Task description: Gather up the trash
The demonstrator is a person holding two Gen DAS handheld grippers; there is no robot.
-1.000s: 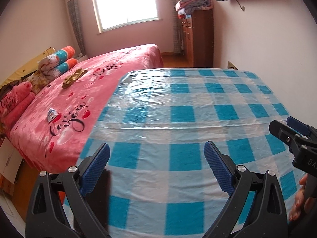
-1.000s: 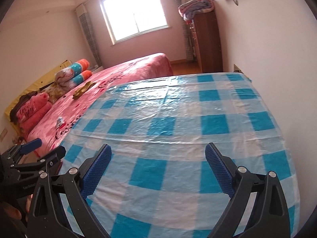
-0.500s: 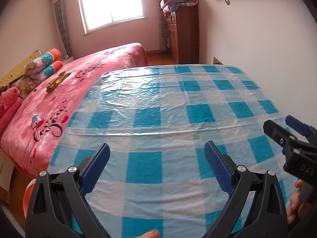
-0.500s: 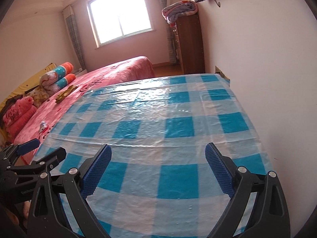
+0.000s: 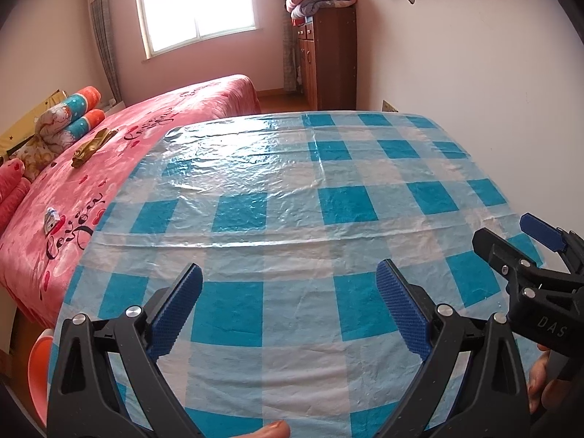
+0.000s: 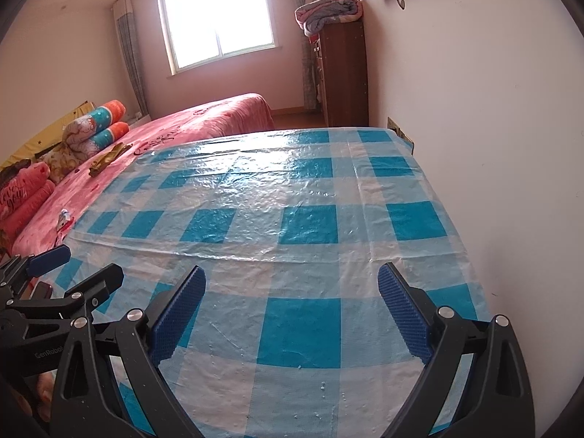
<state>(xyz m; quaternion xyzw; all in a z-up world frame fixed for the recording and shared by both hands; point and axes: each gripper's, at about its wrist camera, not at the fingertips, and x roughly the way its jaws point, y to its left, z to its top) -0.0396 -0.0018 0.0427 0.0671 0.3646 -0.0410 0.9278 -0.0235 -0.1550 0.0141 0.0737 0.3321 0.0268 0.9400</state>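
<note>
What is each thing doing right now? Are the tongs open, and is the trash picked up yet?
Left tongs: open, holding nothing.
Right tongs: open, holding nothing.
Small wrapper: lying on the pink bed, not picked up.
Gold wrapper: crumpled, lying on the bed.
Checked tablecloth: spread flat, wrinkled.
Blanket: folded on the cabinet.

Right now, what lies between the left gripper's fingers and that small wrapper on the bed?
Only checked tablecloth and pink bedspread separate the left gripper from the wrapper, per the left wrist view.

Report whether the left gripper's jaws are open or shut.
Open: the left gripper holds its jaws wide apart, with only the checked tablecloth showing between them.
</note>
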